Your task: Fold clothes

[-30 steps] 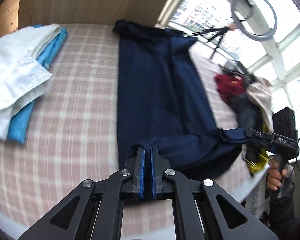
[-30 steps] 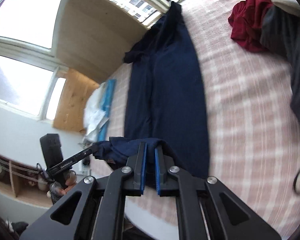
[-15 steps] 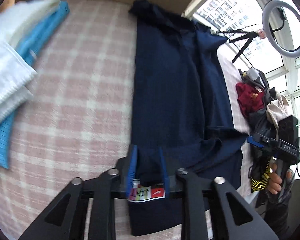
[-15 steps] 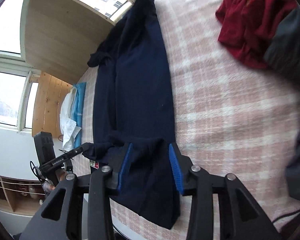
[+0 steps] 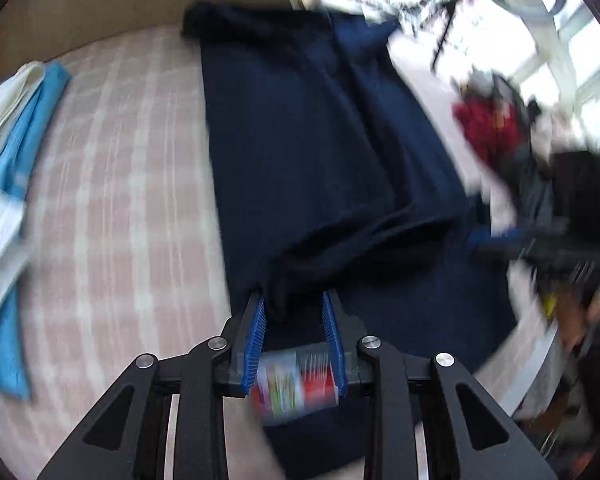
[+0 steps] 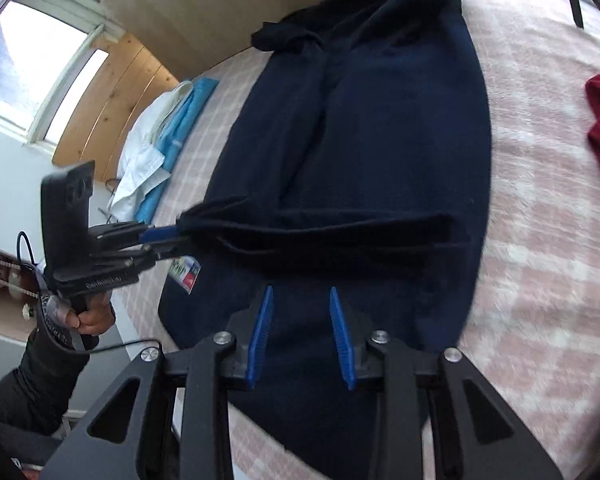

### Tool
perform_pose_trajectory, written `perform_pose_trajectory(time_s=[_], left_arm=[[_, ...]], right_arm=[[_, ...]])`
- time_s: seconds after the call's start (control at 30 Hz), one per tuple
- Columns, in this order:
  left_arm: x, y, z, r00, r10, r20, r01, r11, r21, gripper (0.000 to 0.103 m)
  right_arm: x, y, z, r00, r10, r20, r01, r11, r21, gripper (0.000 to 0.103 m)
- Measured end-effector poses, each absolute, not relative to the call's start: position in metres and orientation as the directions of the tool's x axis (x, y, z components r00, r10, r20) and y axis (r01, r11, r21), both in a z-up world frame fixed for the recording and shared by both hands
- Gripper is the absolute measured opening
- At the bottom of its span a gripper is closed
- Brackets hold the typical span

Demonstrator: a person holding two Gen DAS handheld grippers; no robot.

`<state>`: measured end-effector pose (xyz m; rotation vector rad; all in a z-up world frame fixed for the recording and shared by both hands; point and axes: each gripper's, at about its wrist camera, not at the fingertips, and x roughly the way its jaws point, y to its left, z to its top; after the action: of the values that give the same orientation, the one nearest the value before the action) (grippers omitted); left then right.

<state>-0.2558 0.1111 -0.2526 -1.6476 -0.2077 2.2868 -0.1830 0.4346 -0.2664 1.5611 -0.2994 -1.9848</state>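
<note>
Both grippers let go: left gripper and right gripper, clamped on the trousers' near hem a second ago, now stand with fingers apart. Trousers lie lengthwise on the bed, near end doubled over. Fold looks placed; we'd guess another fold remains.

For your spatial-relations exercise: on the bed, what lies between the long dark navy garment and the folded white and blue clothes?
Only bare pink checked bedcover separates the dark navy garment from the folded white and blue clothes; the left wrist view shows it best.
</note>
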Motion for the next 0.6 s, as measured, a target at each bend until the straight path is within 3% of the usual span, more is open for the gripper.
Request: perform_pose_trajectory(time_s=[0.17, 0.3, 0.6], left_arm=[[-0.294, 0.100, -0.234, -0.354, 0.310, -0.882, -0.106, -0.951, -0.291, 0.026], [-0.250, 0.098, -0.209, -0.383, 0.250, -0.889, -0.182, -0.964, -0.193, 0.030], [-0.149, 0.090, -0.241, -0.238, 0.266, -0.934, -0.197, -0.955, -0.222, 0.031]], right_arm=[[-0.181, 0.473, -0.267, -0.200, -0.506, -0.839, 0.198, -0.859, 0.472, 0.030], [-0.139, 0.504, -0.249, -0.219, -0.508, -0.833, 0.218, -0.858, 0.466, 0.030], [-0.062, 0.503, -0.252, -0.186, -0.439, -0.879, 0.362, -0.862, 0.354, 0.031]])
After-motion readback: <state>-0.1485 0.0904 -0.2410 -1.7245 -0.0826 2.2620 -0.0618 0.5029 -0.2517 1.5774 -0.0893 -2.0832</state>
